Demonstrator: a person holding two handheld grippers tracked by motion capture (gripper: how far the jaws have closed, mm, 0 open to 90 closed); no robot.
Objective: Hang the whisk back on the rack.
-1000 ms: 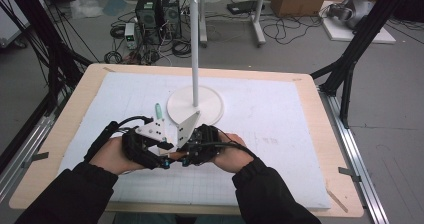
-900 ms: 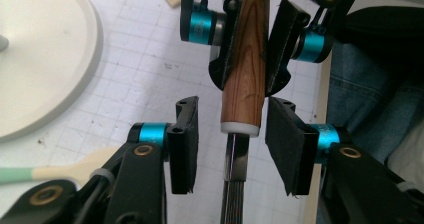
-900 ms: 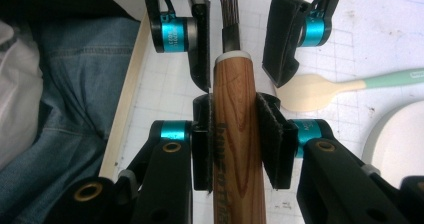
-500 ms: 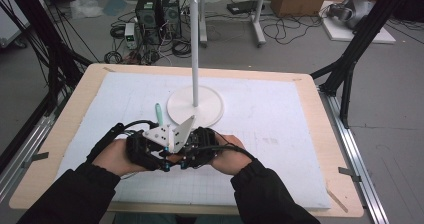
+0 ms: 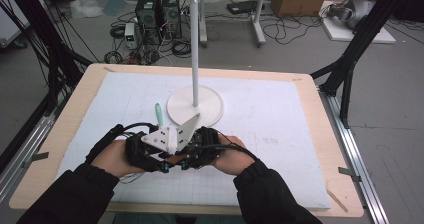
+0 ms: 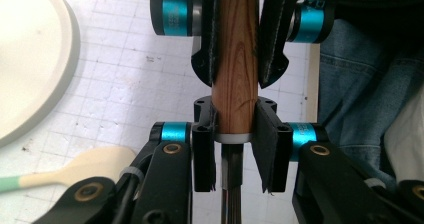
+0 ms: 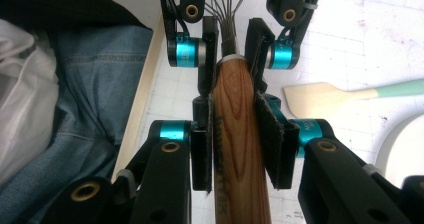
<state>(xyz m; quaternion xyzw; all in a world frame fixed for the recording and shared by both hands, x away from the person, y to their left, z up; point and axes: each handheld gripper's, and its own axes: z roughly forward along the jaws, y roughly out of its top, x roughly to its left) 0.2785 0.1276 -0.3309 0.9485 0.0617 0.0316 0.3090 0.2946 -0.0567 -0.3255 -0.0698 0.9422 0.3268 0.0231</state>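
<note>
Whisk handle (image 6: pixel 235 59) is sitting between both grippers above the table's near edge: you're clamping your left gripper (image 6: pixel 235 156), jaws just closing, at the ferrule end, while your right gripper (image 7: pixel 235 144) is pinching the wooden shaft, steadying a handover.

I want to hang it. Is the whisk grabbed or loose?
Grabbed: both grippers' fingers press the whisk by its wooden handle.

brown wood-grained whisk handle (image 6: pixel 235 59), cream spatula (image 7: pixel 325 94) with mint handle
</note>
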